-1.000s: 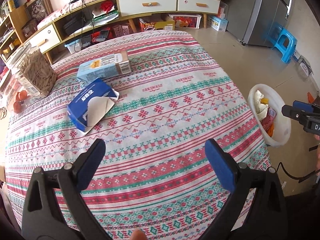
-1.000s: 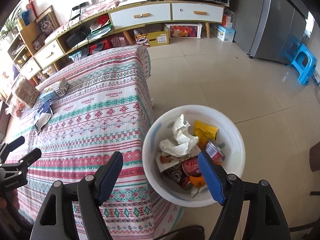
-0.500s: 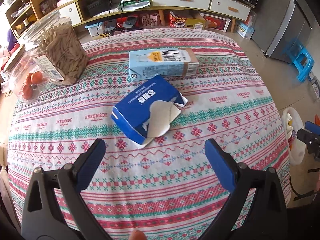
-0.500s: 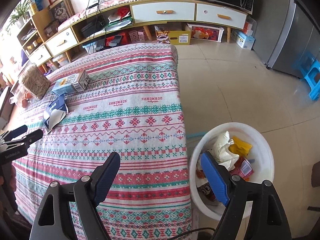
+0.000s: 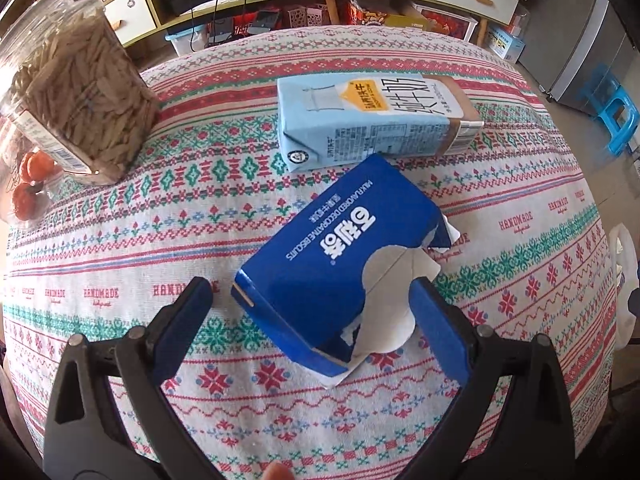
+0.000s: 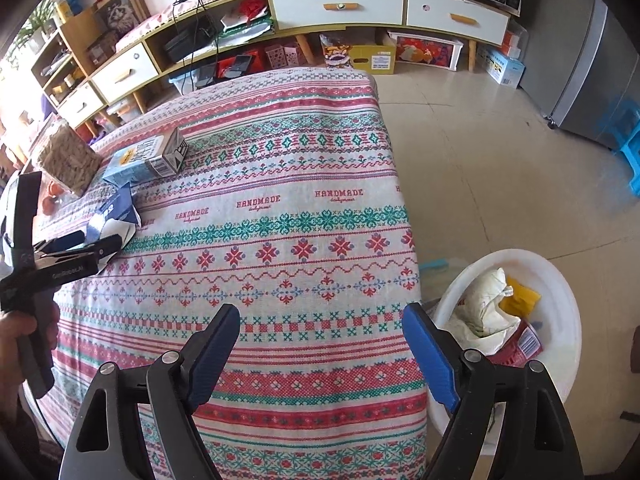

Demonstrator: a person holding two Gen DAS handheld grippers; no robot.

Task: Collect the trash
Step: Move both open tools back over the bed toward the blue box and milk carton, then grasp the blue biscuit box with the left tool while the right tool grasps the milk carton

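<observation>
A torn dark blue biscuit box [image 5: 336, 268] lies on the patterned tablecloth [image 5: 200, 184], its near end between the open jaws of my left gripper [image 5: 312, 304]. A light blue milk carton [image 5: 372, 120] lies on its side just behind it. In the right wrist view both show at the far left, the box [image 6: 116, 210] and the carton [image 6: 148, 158], with the left gripper [image 6: 80, 246] at the box. My right gripper [image 6: 320, 332] is open and empty over the table's near right edge, beside a white bin [image 6: 560, 292] holding several pieces of trash.
A clear jar of seeds [image 5: 76, 92] stands at the left of the table with small tomatoes [image 5: 28, 184] in a plastic box beside it. A low cabinet [image 6: 340, 4], a fridge [image 6: 592, 76] and a blue stool [image 5: 616, 120] stand beyond.
My left gripper has moved forward and down across the table until its jaws straddle the blue box. My right gripper has swung left from above the bin to the table's edge.
</observation>
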